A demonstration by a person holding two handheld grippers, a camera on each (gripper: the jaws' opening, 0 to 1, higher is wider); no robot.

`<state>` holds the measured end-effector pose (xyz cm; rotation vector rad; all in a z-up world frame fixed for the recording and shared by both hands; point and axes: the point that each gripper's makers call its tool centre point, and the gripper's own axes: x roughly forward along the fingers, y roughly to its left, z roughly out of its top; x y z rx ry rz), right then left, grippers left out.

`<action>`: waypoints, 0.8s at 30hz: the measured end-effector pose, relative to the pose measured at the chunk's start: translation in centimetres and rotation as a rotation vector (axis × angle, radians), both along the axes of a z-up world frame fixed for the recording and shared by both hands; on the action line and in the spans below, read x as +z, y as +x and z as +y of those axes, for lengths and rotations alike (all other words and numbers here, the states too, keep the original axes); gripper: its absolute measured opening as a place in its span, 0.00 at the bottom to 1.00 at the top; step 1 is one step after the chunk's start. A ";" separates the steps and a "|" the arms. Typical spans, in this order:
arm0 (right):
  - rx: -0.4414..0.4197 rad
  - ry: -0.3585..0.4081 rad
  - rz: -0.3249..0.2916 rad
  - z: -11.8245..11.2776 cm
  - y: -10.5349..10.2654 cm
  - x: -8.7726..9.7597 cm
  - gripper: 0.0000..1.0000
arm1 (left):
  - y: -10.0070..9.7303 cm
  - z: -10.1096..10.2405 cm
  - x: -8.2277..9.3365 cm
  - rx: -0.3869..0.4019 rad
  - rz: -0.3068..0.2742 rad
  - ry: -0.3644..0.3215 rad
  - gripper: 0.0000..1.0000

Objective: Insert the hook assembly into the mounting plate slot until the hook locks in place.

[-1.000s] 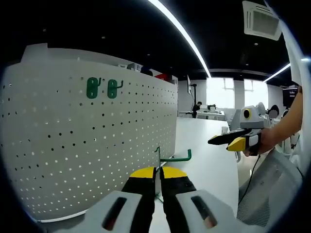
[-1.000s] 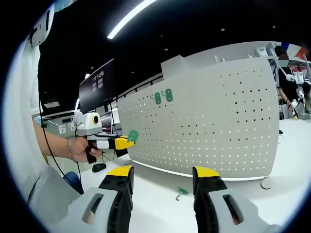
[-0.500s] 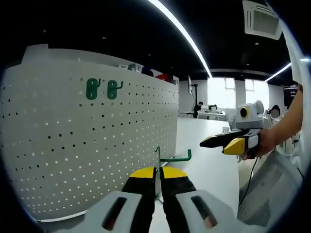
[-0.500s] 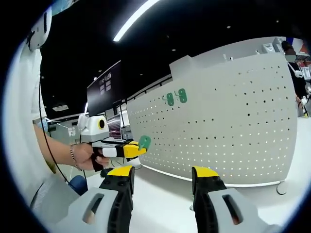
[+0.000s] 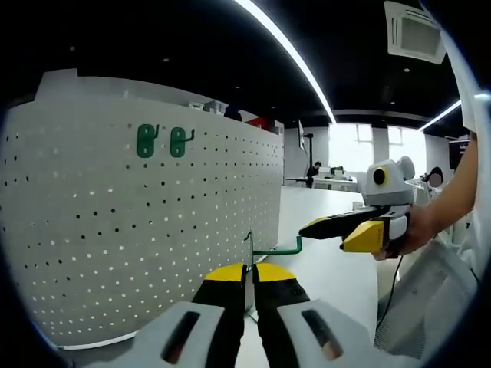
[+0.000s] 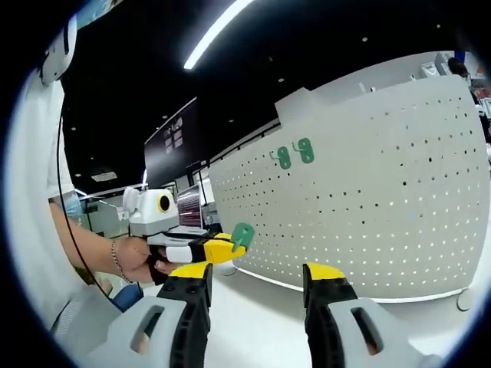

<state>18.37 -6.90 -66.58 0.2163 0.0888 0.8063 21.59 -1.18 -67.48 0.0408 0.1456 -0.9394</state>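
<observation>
A white pegboard mounting plate (image 5: 153,230) stands upright on the table, with two green hooks (image 5: 162,141) mounted near its top. My left gripper (image 5: 249,270) is shut on a green hook assembly (image 5: 270,249), whose wire prong points right, a short way in front of the plate. My right gripper (image 5: 331,228) comes in from the right, its tip close to the prong's end. In the right gripper view my right gripper (image 6: 257,277) stands open with nothing between its jaws. Ahead of it are the left gripper (image 6: 201,250), the green hook plate (image 6: 242,234) it holds, and the pegboard (image 6: 368,222).
The white table (image 5: 322,268) runs on past the pegboard toward desks and windows at the back. A hand and forearm (image 6: 115,257) hold the left gripper. A dark wall screen (image 6: 173,142) hangs behind it.
The right gripper has moved in toward the hook held by the left gripper. The right gripper view has swung with it, so the pegboard sits further right. The left gripper has held still.
</observation>
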 end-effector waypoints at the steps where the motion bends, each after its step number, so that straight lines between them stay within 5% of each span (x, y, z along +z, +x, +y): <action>1: 0.004 0.001 0.000 0.2 0.1 0.1 0.45 | 0.0 0.0 0.0 0.002 -0.001 0.000 0.03; 24: 0.042 0.060 -0.004 4.3 2.0 2.0 0.35 | 0.1 0.1 0.9 0.021 -0.006 -0.025 0.03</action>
